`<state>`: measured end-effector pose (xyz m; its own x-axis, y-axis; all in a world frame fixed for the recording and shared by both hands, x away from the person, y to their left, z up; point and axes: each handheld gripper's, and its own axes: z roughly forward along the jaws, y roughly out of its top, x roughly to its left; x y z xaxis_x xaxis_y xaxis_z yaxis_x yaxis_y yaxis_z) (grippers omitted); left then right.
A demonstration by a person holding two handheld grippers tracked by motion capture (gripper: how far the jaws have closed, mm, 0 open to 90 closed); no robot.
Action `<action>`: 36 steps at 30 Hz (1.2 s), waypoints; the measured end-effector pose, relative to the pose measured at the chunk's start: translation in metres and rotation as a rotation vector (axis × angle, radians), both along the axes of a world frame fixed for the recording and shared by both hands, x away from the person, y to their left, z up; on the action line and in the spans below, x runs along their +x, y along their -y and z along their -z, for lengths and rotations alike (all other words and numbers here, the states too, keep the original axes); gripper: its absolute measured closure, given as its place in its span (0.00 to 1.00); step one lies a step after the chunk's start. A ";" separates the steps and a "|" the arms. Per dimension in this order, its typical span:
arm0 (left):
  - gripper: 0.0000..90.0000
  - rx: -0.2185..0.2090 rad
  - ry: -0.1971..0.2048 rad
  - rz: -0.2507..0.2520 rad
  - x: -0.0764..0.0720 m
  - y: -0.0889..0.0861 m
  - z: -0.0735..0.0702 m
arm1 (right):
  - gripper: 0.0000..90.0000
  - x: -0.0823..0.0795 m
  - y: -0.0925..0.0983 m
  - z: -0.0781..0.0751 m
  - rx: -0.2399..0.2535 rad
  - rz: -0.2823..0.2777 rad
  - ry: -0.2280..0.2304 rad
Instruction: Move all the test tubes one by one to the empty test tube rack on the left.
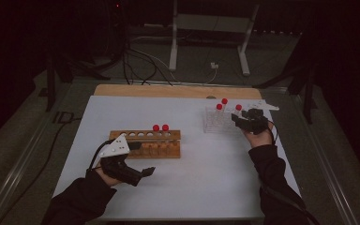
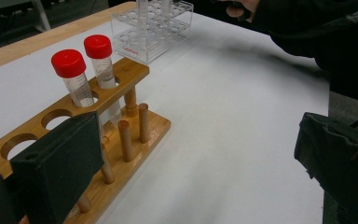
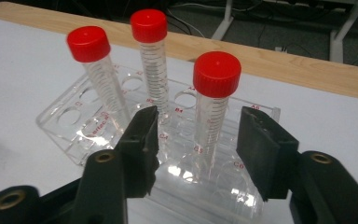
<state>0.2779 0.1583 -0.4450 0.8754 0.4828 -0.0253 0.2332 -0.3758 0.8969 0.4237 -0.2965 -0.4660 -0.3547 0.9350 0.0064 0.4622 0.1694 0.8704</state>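
your left gripper (image 2: pixel 186 158) holds its two black jaws wide apart with bare white table (image 2: pixel 223 140) between them. just beside the left jaw stands the wooden tube rack (image 2: pixel 126 74), carrying two red-capped tubes (image 2: pixel 70 65) upright in neighbouring holes at its far end. farther off sits the clear plastic rack (image 2: pixel 154 32), and your other hand (image 2: pixel 242 9) reaches in near it.
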 end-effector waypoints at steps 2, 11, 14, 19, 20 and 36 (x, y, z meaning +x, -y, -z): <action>0.02 0.000 0.004 0.001 0.000 0.000 0.000 | 0.59 0.003 -0.001 0.001 -0.007 0.008 -0.005; 0.02 0.000 0.019 0.003 -0.002 0.000 -0.003 | 0.74 0.014 -0.005 0.003 -0.042 0.025 -0.033; 0.02 0.000 0.018 0.003 -0.002 0.000 -0.003 | 0.79 0.017 -0.007 0.004 -0.050 0.026 -0.045; 0.02 -0.001 0.015 0.006 -0.002 0.001 -0.002 | 0.83 0.018 -0.006 0.003 -0.057 0.030 -0.051; 0.02 -0.002 0.012 0.007 -0.002 0.001 -0.002 | 0.83 0.017 -0.005 0.002 -0.052 0.029 -0.044; 0.02 0.012 0.002 0.016 -0.001 0.004 0.000 | 0.83 0.003 -0.006 -0.030 -0.069 0.014 0.033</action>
<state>0.2766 0.1540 -0.4450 0.8829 0.4693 -0.0175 0.2252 -0.3902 0.8928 0.4263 -0.2906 -0.4356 -0.3405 0.9376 -0.0699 0.4362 0.2234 0.8717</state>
